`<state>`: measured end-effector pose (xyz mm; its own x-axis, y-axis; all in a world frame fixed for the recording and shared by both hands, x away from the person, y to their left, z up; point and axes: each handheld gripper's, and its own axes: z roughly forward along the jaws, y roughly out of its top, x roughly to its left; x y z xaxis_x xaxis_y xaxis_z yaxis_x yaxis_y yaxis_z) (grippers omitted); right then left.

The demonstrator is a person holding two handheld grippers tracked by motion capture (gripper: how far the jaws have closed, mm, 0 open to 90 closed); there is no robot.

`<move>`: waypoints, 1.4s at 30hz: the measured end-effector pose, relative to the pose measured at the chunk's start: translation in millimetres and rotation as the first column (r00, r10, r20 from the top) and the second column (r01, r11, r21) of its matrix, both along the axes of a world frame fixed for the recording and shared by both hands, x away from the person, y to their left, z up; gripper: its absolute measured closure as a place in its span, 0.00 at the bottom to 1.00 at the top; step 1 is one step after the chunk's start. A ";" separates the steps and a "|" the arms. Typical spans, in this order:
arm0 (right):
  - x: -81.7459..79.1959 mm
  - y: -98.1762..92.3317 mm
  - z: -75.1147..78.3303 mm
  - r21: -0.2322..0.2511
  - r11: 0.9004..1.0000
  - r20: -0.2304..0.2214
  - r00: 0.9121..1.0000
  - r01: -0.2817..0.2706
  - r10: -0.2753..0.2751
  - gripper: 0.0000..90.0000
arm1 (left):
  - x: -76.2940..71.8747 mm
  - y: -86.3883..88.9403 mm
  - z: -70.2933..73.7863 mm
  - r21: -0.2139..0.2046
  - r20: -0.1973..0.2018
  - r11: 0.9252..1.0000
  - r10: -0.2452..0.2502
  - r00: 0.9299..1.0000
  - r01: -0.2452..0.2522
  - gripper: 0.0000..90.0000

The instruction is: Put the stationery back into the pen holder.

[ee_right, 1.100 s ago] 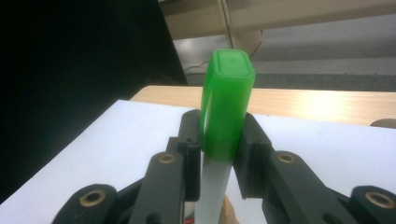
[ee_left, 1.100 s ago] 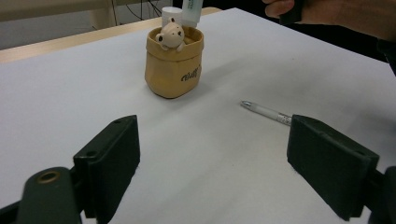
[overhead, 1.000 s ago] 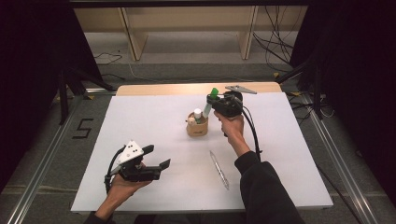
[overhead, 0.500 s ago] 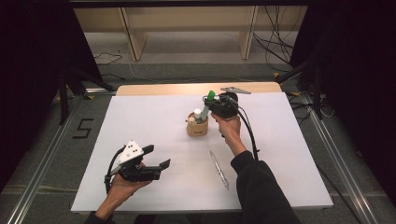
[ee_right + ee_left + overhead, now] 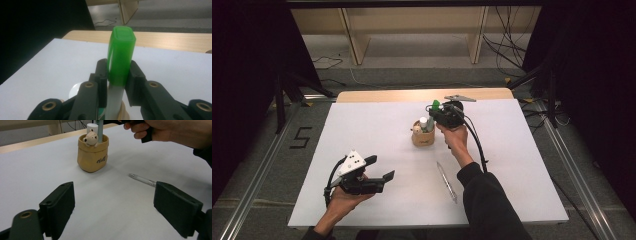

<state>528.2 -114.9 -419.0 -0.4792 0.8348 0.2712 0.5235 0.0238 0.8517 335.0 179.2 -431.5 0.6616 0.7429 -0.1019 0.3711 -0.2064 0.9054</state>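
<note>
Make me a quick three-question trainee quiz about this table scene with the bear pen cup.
1. True or false: the right tool is shut on the green-capped white marker.
2. The left tool is: A open, B shut on the pen.
3. What lies flat on the white table, near the tan bear-faced pen cup?

Key: 1 true. 2 A. 3 the slim silver pen.

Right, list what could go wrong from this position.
The right gripper clamps the green-capped white marker at its cap, so the cap might pull off. The marker's lower end sits in the tan bear-decorated cup; a sideways pull could tip it. The silver pen lies loose near the right forearm.
</note>
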 end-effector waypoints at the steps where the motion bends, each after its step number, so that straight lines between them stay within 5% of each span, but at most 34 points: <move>1: 0.1 0.4 -0.5 -0.002 1.000 -0.002 1.000 -0.002 0.002 0.83 | 0.0 0.0 0.1 -0.001 0.000 1.000 0.000 1.000 0.000 0.18; 15: 1.2 5.7 -5.0 -0.021 1.000 -0.010 1.000 -0.007 0.006 0.82 | -0.1 -0.2 0.4 -0.003 0.000 1.000 0.000 1.000 0.000 0.18; 27: -2.6 -0.5 13.5 0.034 0.999 0.025 0.999 -0.041 0.041 0.48 | 0.1 0.1 0.4 0.000 -0.001 1.000 0.001 1.000 -0.001 0.18; 37: -20.5 -15.4 27.6 -0.049 0.992 0.029 0.993 -0.112 0.114 0.34 | 0.6 1.1 0.3 -0.002 -0.001 1.000 0.004 1.000 -0.004 0.18; 42: -36.2 -23.9 28.9 -0.058 0.984 -0.018 0.986 -0.167 0.166 0.32 | 0.7 1.5 0.2 -0.003 0.000 1.000 0.006 1.000 -0.006 0.18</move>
<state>492.0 -138.8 -390.1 -0.6098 0.7583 0.2306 0.5186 0.1616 0.8396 335.7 180.7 -431.2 0.6573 0.7464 -0.1046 0.3725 -0.2011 0.9060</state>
